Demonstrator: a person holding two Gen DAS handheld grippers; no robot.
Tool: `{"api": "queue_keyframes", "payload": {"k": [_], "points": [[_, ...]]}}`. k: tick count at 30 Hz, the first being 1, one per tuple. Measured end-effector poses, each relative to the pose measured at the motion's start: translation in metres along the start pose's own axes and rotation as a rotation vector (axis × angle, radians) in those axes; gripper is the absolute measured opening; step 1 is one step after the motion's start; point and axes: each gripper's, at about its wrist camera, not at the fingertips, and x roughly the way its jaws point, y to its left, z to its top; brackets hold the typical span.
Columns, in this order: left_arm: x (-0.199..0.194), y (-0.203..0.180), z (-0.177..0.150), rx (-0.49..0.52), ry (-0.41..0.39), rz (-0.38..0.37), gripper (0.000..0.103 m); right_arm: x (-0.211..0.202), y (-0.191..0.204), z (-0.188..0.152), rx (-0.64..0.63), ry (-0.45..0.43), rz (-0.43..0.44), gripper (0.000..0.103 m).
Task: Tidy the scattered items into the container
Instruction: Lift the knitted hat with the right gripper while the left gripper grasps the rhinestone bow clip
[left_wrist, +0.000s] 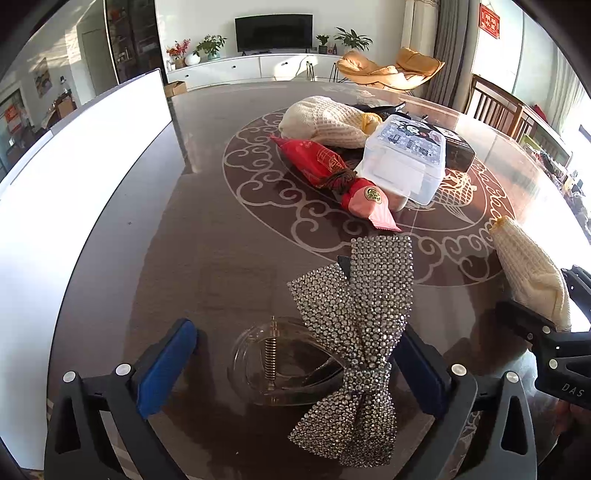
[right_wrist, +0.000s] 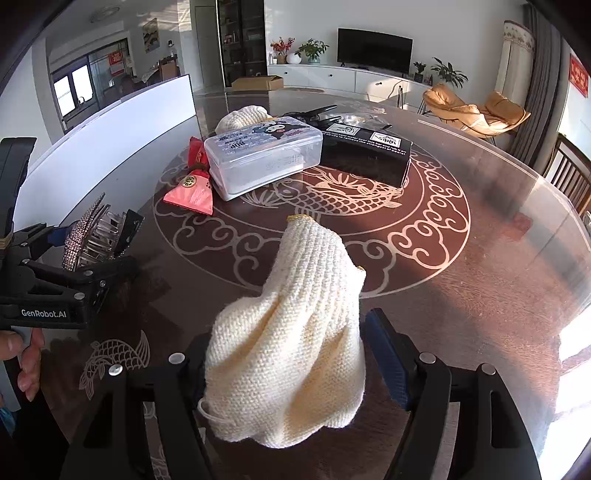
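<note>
Rhinestone-studded hair clip (left_wrist: 354, 321), knitted cloth glove (right_wrist: 291, 339), clear plastic box (right_wrist: 262, 155), glossy table (right_wrist: 461, 295).
</note>
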Motion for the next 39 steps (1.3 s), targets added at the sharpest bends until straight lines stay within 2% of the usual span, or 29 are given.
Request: {"api": "queue_keyframes", "payload": {"k": [39], "points": [[0.0016,-0.0003,0.0005,-0.005,-0.001,0.007,0.103,0.0012,0.0008,-0.0003,0.002,0.000,0.004,0.074]]}}
